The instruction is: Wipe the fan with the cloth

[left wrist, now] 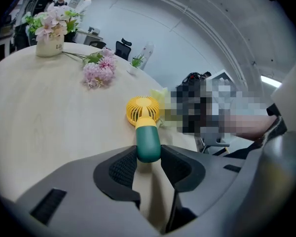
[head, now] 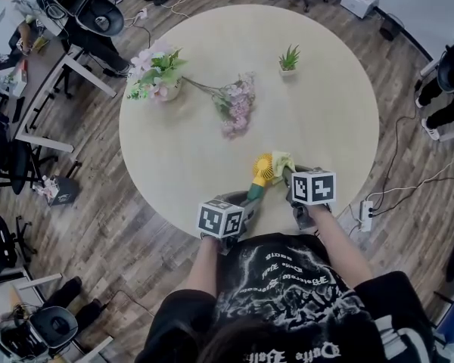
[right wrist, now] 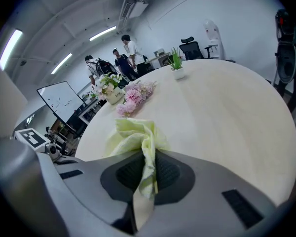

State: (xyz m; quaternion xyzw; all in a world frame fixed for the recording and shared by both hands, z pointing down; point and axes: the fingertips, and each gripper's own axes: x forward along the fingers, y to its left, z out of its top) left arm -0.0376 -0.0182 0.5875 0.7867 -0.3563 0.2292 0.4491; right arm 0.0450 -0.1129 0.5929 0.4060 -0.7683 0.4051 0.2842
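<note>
L gripper (left wrist: 149,158) has its jaws closed on the green handle of the fan (left wrist: 143,110). The yellow fan head is above the near part of the round table (head: 318,104). R gripper (right wrist: 147,171) pinches the pale yellow cloth (right wrist: 132,136), jaws narrow w/ cloth between. The cloth is just right of the fan head; touching or not, cannot tell. Flowers (head: 237,106) & a small plant (head: 289,58) are farther away.

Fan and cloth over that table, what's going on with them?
A person is working at a round table with hand-held tongs in each hand. The left tongs clamp a small yellow fan by its green handle. The right tongs pinch a pale yellow cloth, bunched right beside the fan's head. Whether cloth and fan actually touch is unclear.
</note>
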